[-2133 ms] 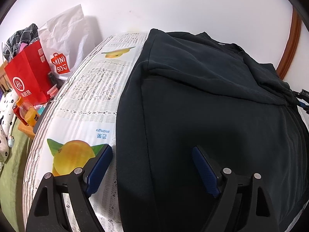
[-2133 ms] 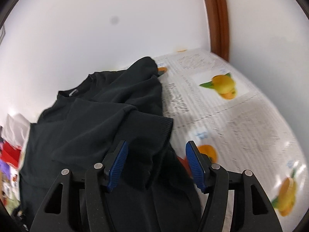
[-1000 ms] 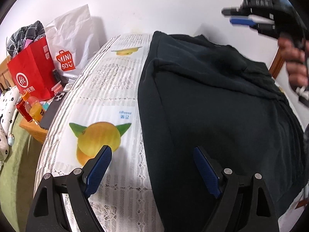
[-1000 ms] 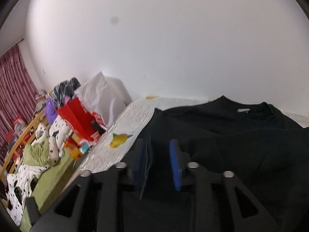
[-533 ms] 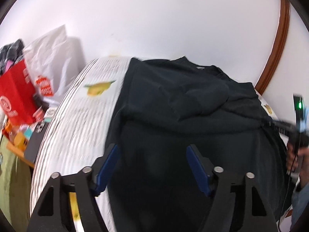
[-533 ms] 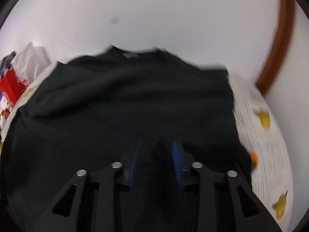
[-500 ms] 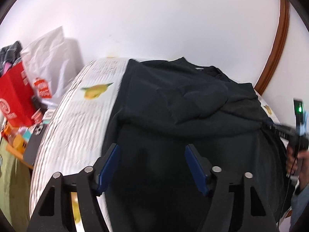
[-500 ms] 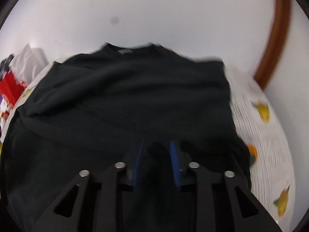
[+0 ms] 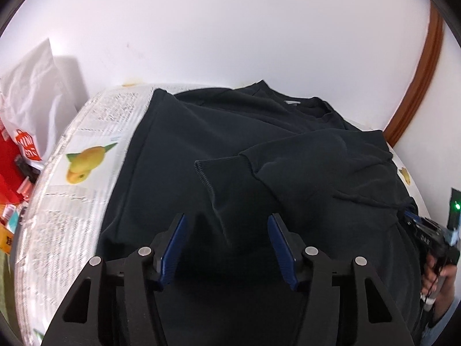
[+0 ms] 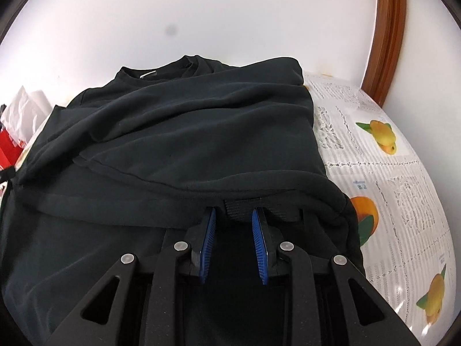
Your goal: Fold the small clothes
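A black long-sleeved sweatshirt (image 9: pixel 236 150) lies spread on the table with both sleeves folded across its body; it also shows in the right wrist view (image 10: pixel 187 132). The ribbed cuff (image 9: pixel 222 170) of one sleeve lies near the middle. My left gripper (image 9: pixel 226 245) is open and empty, just above the lower body of the shirt. My right gripper (image 10: pixel 234 222) has its jaws narrowly apart around a fold of the shirt's right edge (image 10: pixel 245 206), its tips tucked under the fabric. It also shows at the right of the left wrist view (image 9: pixel 426 233).
The table wears a white tablecloth (image 10: pixel 389 173) printed with mangoes and text. A red bag (image 9: pixel 8 155) and a white Miniso bag (image 9: pixel 31 106) stand off its left side. A white wall and a brown wooden frame (image 10: pixel 386 34) are behind.
My right gripper carried the sleeve across the shirt, then came down to the shirt's right edge. My left gripper moved right, from the shirt's left edge to over its body.
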